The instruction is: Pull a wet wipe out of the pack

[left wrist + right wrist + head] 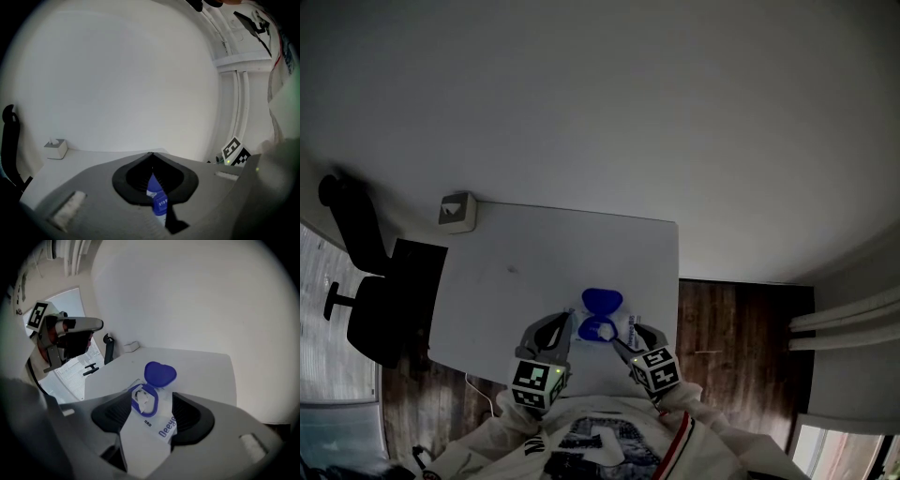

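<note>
A white wet wipe pack (pixel 617 330) lies near the front edge of the white table (pixel 534 272). Its blue lid (pixel 160 373) is flipped up, and a white wipe (pixel 142 399) shows in the blue-ringed opening. My left gripper (pixel 152 180) is shut on a blue-and-white edge of the pack (pixel 158 202); in the head view this gripper (pixel 567 326) sits at the pack's left side. My right gripper (pixel 150 414) hangs open just above the pack, and the opening shows ahead between its jaws. In the head view the right gripper (pixel 623 345) is at the pack's right.
A small white tissue box (pixel 457 211) stands at the table's far left corner. A black office chair (pixel 370 300) is beside the table's left edge. Dark wooden floor (pixel 741 319) lies to the right. The right gripper's marker cube (pixel 236 151) shows in the left gripper view.
</note>
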Demonstrator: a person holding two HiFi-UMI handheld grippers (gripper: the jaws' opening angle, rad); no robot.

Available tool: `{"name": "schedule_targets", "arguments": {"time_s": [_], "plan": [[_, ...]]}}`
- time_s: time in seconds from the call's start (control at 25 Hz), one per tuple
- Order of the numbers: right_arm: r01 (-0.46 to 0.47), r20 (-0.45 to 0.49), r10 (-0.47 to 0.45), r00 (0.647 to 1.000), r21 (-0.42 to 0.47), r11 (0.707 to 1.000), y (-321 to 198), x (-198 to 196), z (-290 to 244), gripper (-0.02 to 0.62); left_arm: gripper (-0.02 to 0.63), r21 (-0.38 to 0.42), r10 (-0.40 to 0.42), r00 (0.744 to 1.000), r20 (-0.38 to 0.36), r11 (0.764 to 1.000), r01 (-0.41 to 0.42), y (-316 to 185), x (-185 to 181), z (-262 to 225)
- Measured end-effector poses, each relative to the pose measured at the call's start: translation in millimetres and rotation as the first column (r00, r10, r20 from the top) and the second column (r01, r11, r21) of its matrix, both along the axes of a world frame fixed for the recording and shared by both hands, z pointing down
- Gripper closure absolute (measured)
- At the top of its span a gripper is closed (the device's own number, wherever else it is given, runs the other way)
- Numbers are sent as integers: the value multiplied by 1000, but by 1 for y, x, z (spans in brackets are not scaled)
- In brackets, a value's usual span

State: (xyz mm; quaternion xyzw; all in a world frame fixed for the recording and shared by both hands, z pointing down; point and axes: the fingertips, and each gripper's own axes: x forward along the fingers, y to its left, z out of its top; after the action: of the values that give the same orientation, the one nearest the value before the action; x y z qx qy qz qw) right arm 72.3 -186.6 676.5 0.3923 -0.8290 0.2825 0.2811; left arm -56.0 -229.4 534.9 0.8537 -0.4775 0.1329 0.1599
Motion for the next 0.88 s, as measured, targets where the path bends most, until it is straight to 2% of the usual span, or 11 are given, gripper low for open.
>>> {"name": "schedule_targets", "arguments": {"time_s": [0.44, 0.88], "plan": [[161, -73, -168, 983, -90, 983, 4, -18, 49, 268, 601, -27, -23, 999, 23, 999, 24, 7, -12, 5], [272, -122, -281, 952, -88, 958, 6, -45, 58, 263, 601, -51, -46, 999, 28, 998, 47, 11, -23, 9]]}}
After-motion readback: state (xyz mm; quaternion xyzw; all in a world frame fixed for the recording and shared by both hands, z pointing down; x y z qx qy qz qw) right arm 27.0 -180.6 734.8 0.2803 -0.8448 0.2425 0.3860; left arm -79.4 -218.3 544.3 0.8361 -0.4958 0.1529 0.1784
